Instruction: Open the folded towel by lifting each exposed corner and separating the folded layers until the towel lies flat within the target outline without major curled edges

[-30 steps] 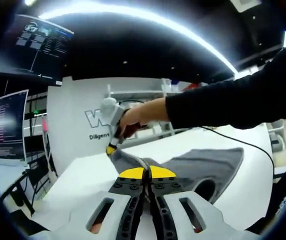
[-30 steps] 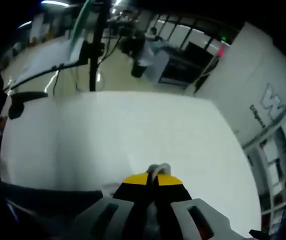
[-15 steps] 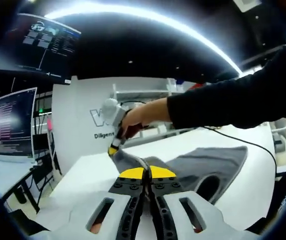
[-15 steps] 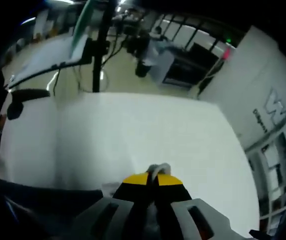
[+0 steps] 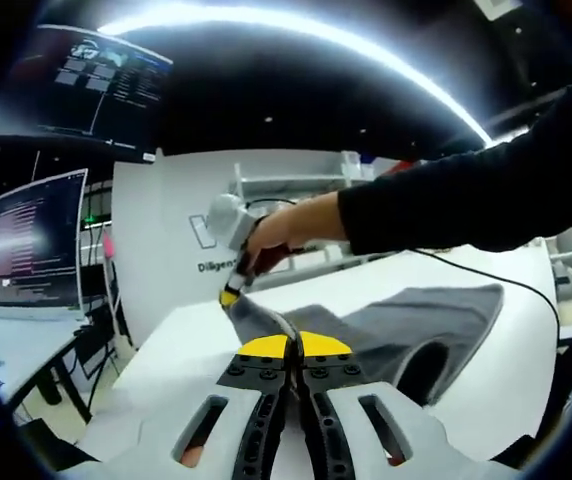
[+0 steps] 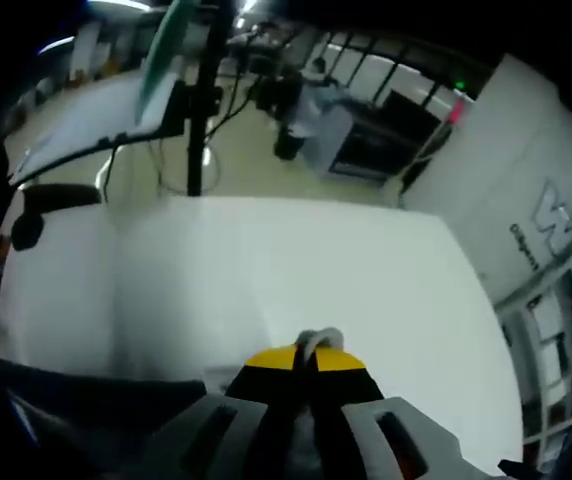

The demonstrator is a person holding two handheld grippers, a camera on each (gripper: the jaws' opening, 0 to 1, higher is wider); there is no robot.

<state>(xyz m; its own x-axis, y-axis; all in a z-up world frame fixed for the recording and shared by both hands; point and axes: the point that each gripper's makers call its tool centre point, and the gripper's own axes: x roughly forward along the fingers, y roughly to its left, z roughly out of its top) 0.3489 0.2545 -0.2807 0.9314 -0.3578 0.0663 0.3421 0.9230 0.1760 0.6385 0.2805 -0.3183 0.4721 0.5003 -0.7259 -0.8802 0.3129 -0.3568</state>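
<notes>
Grey cloth towel (image 5: pixel 406 325) lies partly spread on the white tabletop (image 5: pixel 196 340), with one edge raised off the surface between the two grippers. In the left gripper view, the left gripper (image 5: pixel 294 345) rises from the bottom with its yellow-tipped jaws pressed together on a fold of that towel, which runs up and away from the tips as a taut ridge. At the far end of the ridge, the right gripper (image 5: pixel 228 297) comes in from the right, angled downward, its yellow tip closed on the towel's raised corner. A person's hand (image 5: pixel 286 228) wraps around that gripper's body, knuckles uppermost, and a dark long sleeve (image 5: pixel 466 200) stretches back to the right across the view, the forearm roughly level over the table. The rest of the towel drapes down to the tabletop on the right, where a dark hollow shows under a lifted fold.

In the right gripper view, the right gripper (image 6: pixel 305 354) has its yellow-tipped jaws shut on a small bunch of grey towel (image 6: pixel 315 339) that pokes out just above the tips. Beyond it stretches the bare white tabletop (image 6: pixel 296 260). A black upright stand (image 6: pixel 202 110) rises past the table's far edge.
</notes>
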